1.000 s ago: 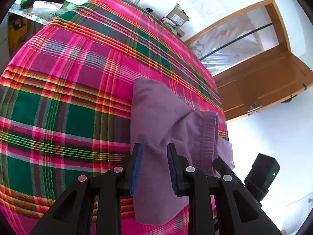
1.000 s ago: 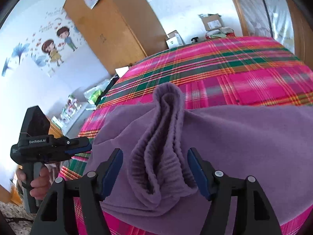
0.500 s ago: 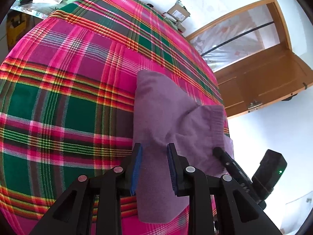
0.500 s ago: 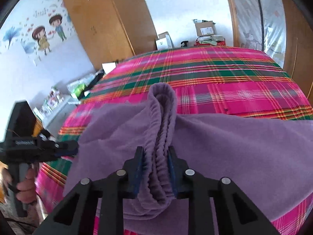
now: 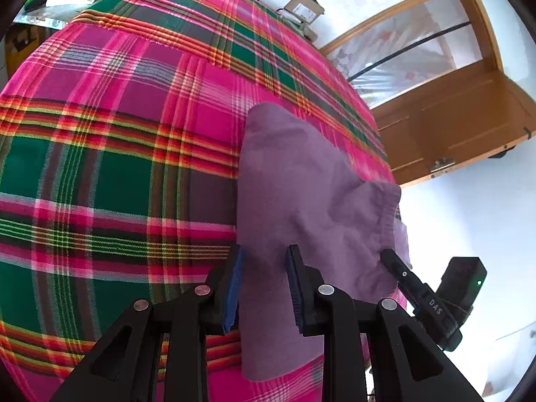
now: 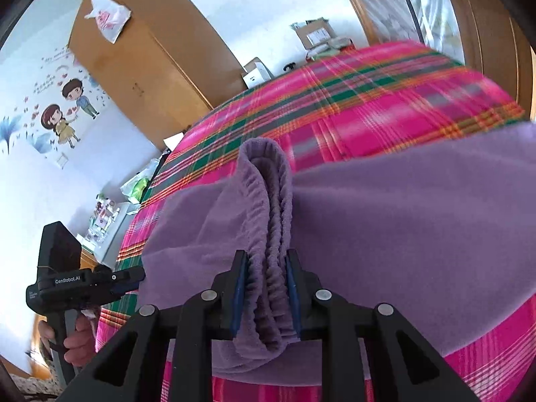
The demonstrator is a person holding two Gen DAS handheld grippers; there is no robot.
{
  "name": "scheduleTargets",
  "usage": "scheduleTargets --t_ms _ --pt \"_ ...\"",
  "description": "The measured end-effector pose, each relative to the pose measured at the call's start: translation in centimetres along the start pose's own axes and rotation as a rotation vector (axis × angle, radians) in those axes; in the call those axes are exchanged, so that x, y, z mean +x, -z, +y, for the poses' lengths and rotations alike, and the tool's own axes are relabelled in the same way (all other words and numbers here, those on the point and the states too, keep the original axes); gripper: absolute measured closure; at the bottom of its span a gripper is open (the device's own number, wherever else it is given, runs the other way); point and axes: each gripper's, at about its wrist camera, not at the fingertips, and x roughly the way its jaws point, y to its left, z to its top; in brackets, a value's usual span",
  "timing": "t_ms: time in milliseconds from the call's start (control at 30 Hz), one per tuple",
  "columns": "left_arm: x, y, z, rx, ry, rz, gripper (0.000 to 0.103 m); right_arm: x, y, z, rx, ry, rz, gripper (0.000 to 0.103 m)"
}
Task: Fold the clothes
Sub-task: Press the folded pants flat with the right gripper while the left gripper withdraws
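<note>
Lying on the plaid bedspread [image 5: 117,174], the purple garment [image 6: 402,221] is now pinched at both ends: the right gripper [image 6: 265,288] has just closed on its ribbed waistband [image 6: 271,201], while the left gripper [image 5: 264,288] still clamps the other edge, so lifting to fold looks ready.

A purple fleece garment [image 6: 385,221] lies across the lower middle of the frame. Its ribbed waistband [image 6: 271,234] stands bunched in upright folds at centre.
</note>
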Motion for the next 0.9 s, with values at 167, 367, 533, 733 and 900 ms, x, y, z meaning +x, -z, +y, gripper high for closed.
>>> scheduleTargets --t_ms 167,367,533,733,900 --pt "0.3 0.0 0.1 -0.004 -0.013 0.004 0.076 -0.6 -0.4 -0.8 -0.004 0.071 -0.046 0.068" --pt "0.8 -0.2 -0.1 -0.007 -0.02 0.007 0.076 -1.1 -3.1 1.5 -0.122 0.067 -0.109 0.064" --pt "0.9 -0.4 0.0 -0.009 -0.023 0.007 0.076 2.1 -4.9 2.8 -0.183 0.061 -0.024 0.064" --pt "1.1 -0.7 0.3 -0.01 -0.027 0.015 0.076 3.5 -5.4 1.7 -0.115 0.062 -0.003 0.084" --pt "1.4 -0.9 0.5 -0.01 -0.027 0.021 0.076 2.1 -5.5 0.8 -0.077 0.093 -0.074 0.095"
